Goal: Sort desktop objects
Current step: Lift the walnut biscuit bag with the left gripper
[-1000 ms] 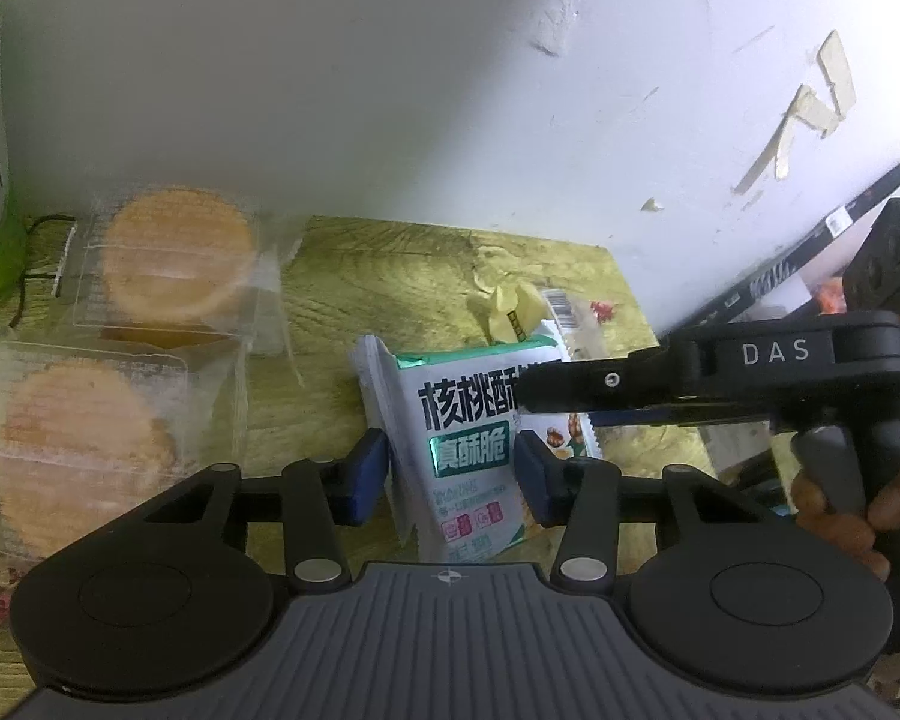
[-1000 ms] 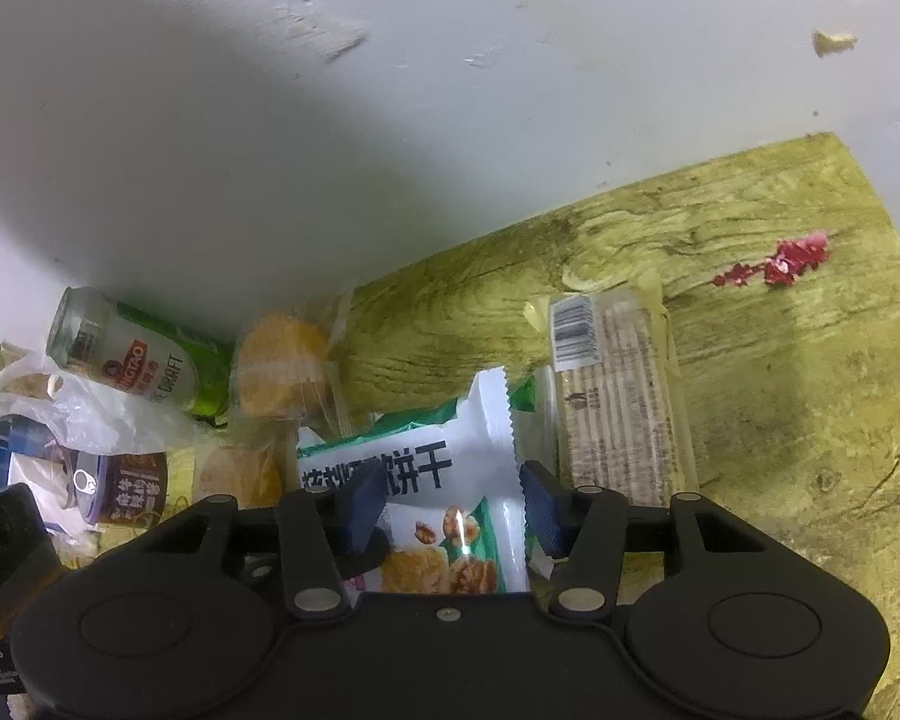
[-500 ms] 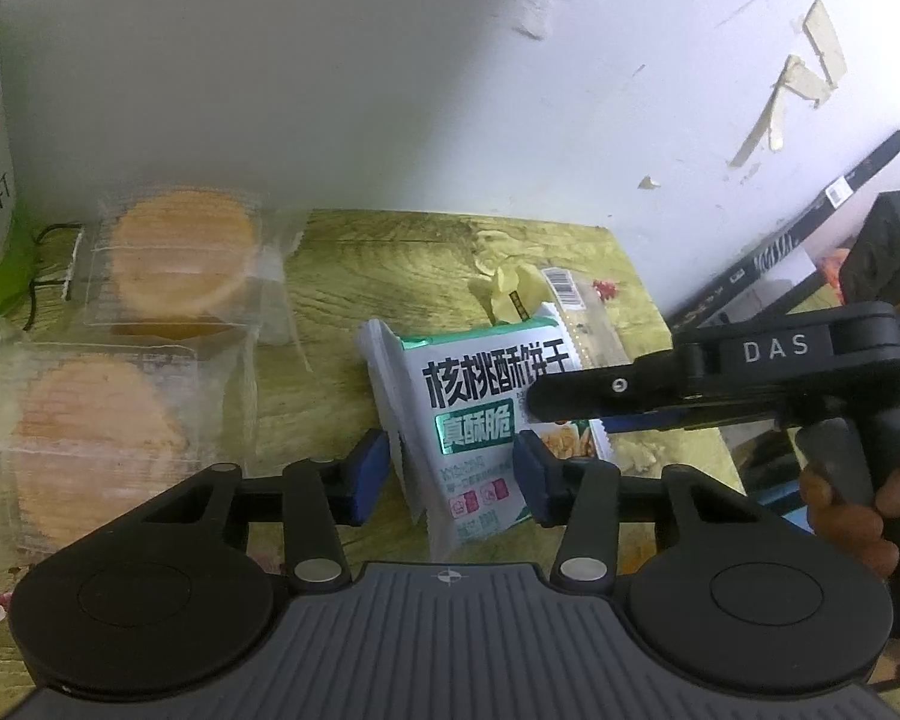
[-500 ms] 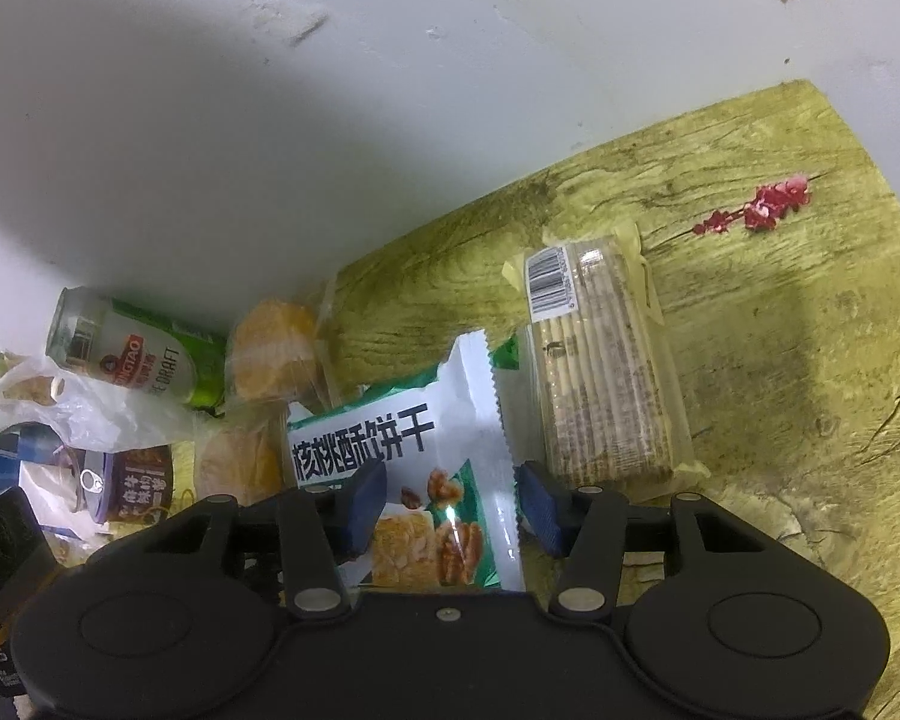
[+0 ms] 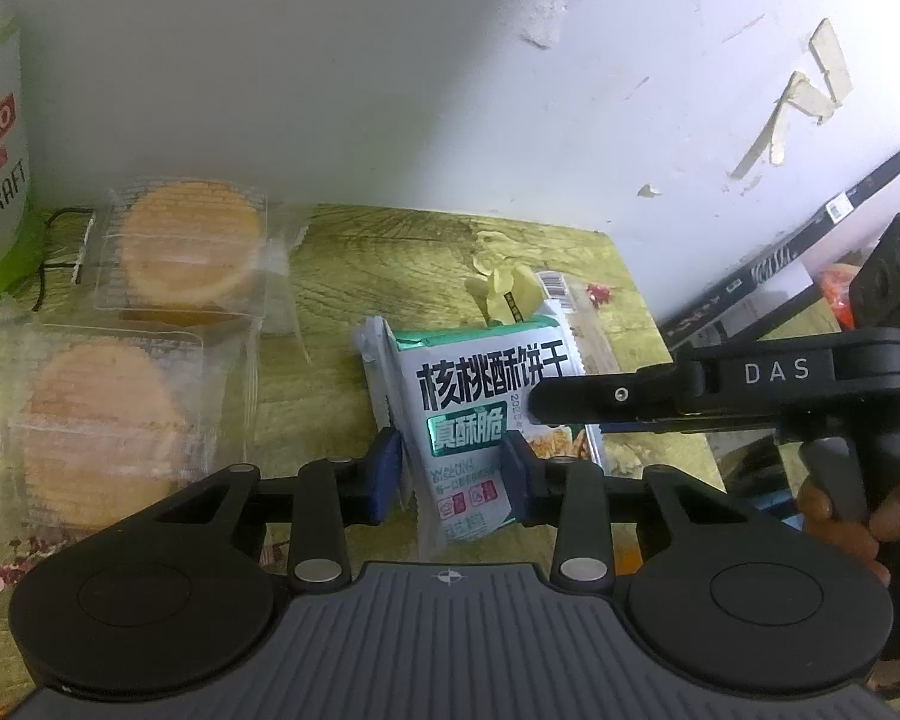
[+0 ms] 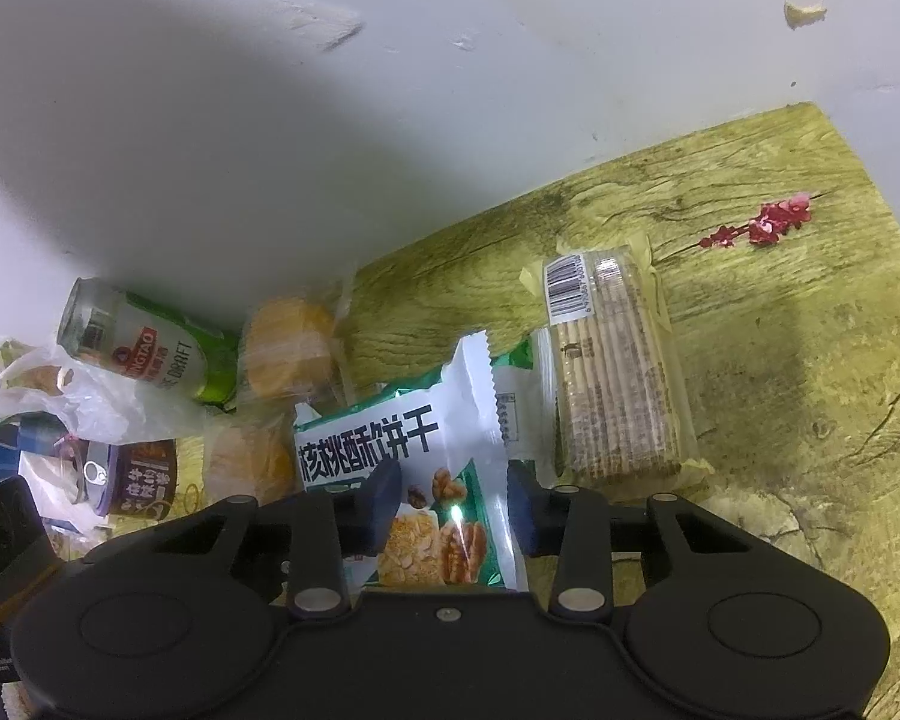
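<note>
Fingers of both the left gripper (image 5: 453, 474) and right gripper (image 6: 453, 507) pinch the walnut biscuit packet (image 5: 480, 414).

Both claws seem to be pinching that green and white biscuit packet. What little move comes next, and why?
Probably a short lift. The left claw and right claw are each shut on the biscuit packet, which overlaps the clear-wrapped cracker stack, so raising it first should avoid dragging that along.
</note>
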`<state>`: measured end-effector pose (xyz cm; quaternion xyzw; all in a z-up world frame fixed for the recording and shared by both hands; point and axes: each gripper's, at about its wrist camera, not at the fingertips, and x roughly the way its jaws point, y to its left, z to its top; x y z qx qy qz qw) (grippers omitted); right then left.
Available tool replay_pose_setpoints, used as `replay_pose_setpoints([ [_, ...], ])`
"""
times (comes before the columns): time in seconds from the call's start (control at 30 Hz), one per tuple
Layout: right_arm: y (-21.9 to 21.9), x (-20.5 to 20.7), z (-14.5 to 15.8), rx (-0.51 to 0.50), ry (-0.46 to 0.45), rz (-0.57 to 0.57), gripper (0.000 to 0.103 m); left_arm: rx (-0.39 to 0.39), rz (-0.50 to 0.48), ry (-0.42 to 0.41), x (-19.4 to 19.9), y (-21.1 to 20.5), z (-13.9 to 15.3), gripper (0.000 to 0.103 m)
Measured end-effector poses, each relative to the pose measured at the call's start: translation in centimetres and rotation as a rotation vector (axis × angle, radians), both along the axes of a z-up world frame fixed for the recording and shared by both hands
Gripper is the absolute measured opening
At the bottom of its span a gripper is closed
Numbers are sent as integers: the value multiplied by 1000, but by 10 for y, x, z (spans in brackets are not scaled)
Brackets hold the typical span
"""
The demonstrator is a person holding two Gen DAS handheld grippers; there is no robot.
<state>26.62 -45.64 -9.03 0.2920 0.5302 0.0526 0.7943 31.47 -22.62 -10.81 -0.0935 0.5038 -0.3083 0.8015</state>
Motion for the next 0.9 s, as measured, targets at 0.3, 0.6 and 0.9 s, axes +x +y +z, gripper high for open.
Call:
replay_pose_setpoints([
  [0.3, 5, -15, 19, -2, -24, -9, 37, 5, -8, -23, -15, 4, 19, 35],
  [0.6, 14, -42, 36, -1, -43, -18, 37, 18, -23, -52, -41, 12, 40, 35],
  [0.9, 28, -74, 49, 4, -57, -31, 37, 18, -38, -71, -70, 25, 55, 35],
])
